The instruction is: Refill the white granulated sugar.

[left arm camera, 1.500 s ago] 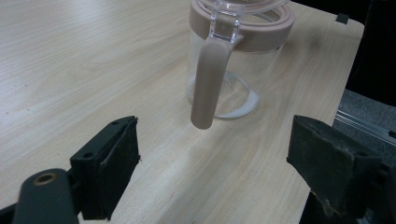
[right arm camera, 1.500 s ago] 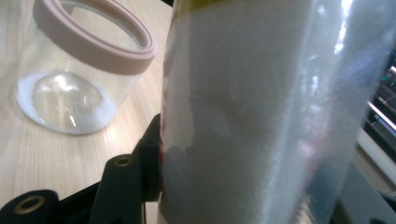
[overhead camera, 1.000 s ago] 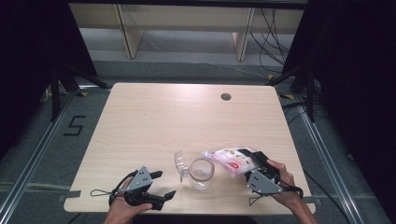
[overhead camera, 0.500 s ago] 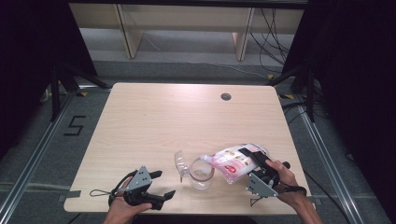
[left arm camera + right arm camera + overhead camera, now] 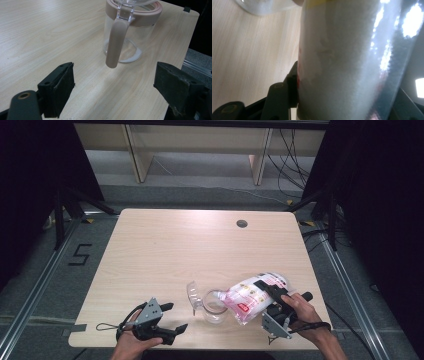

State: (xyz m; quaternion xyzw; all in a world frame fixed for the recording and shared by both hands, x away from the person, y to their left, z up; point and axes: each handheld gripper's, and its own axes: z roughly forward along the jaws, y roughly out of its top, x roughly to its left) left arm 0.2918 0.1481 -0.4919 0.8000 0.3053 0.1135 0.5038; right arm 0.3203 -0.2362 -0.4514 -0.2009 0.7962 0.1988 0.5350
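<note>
A clear jar [image 5: 215, 309] with a pink rim stands near the table's front edge, its clear lid [image 5: 191, 294] flipped open to the left. In the left gripper view the jar's pink handle [image 5: 115, 42] faces me and a thin layer of white powder [image 5: 128, 58] lies on its bottom. A plastic bag [image 5: 252, 294] of white granules with a pink label leans mouth-down onto the jar's rim. My right gripper [image 5: 267, 292] is shut on the bag [image 5: 342, 62], which is pressed against one jaw. My left gripper [image 5: 174, 317] is open and holds nothing, a little left of the jar.
The wooden table [image 5: 165, 250] has a round cable hole [image 5: 242, 224] at the far right. Shelving legs and cables stand on the floor beyond the far edge. The table's right edge [image 5: 190, 30] runs close behind the jar in the left gripper view.
My right gripper has drawn slightly back toward the near edge and tipped the bag further over the jar. The left gripper has stayed put.
</note>
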